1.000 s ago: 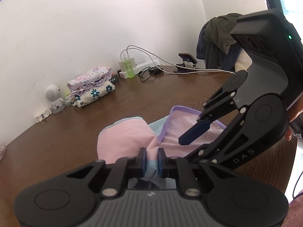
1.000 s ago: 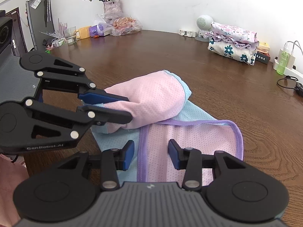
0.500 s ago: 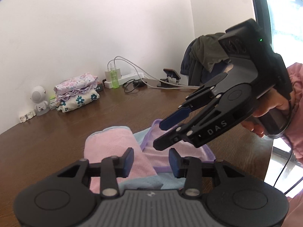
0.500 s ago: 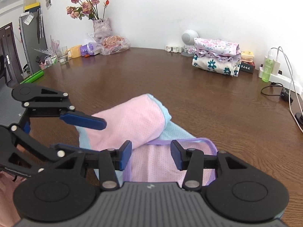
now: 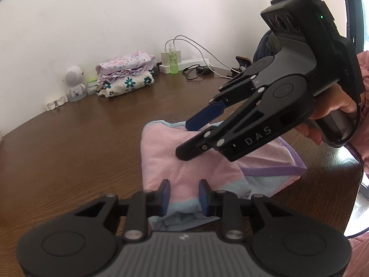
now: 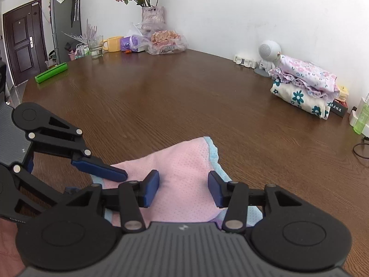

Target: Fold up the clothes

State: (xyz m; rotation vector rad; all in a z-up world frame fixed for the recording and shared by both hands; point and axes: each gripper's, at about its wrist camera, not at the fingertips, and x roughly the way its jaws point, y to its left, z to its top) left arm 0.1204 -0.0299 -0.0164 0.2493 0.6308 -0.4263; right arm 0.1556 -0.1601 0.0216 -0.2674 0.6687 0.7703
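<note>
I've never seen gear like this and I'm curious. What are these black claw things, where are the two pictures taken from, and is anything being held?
They are hand-held grippers: a person holds one in each hand, each carrying a camera looking along its fingers. One picture comes from the left gripper, whose jaws are closing, the other from the right gripper, whose jaws are opening. Both hang over a pink garment lying on the wooden table; neither pinches it. Folded clothes are stacked by the wall.
</note>
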